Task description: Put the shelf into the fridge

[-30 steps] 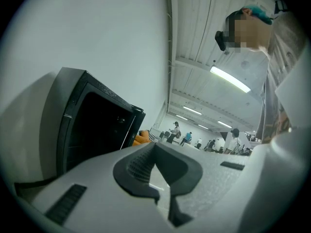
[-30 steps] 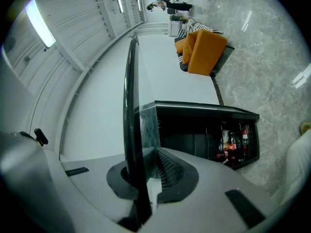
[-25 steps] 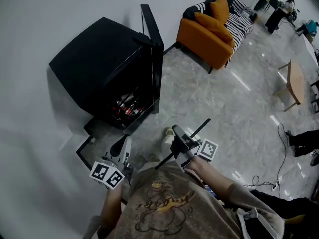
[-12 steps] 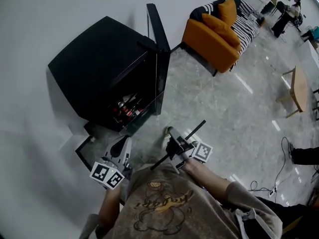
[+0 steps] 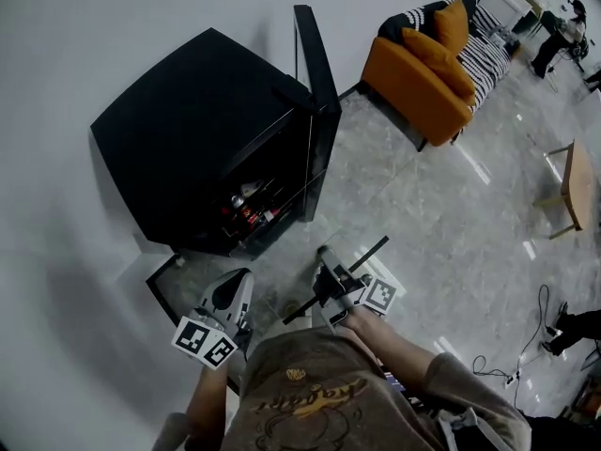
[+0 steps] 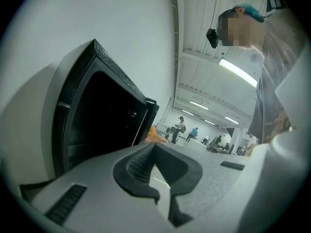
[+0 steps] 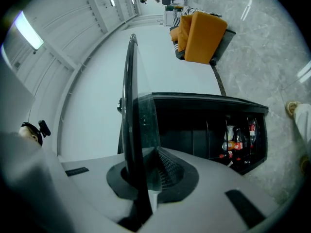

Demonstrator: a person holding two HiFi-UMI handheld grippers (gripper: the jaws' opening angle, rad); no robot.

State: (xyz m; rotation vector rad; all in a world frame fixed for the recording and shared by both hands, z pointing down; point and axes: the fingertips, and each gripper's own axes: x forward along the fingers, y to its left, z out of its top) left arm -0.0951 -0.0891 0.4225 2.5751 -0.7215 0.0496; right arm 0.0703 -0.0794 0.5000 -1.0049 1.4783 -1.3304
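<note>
Both forearms reach forward and down. The right gripper (image 5: 326, 257) clamps the shelf (image 5: 364, 255) by its dark frame edge. The left gripper (image 5: 235, 287) pinches a pale sliver, apparently the shelf's clear pane. The shelf hangs above the floor before the open fridge (image 5: 188, 130). The red labels on the bottles (image 7: 238, 141) inside are unreadable.

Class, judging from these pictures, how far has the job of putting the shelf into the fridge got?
Done: the fridge has its door open, with bottles inside. In hand: the right gripper clamps the shelf by its dark rim, and the left gripper seems shut on its clear pane, out in front of the fridge. Left: sliding the shelf in.
</note>
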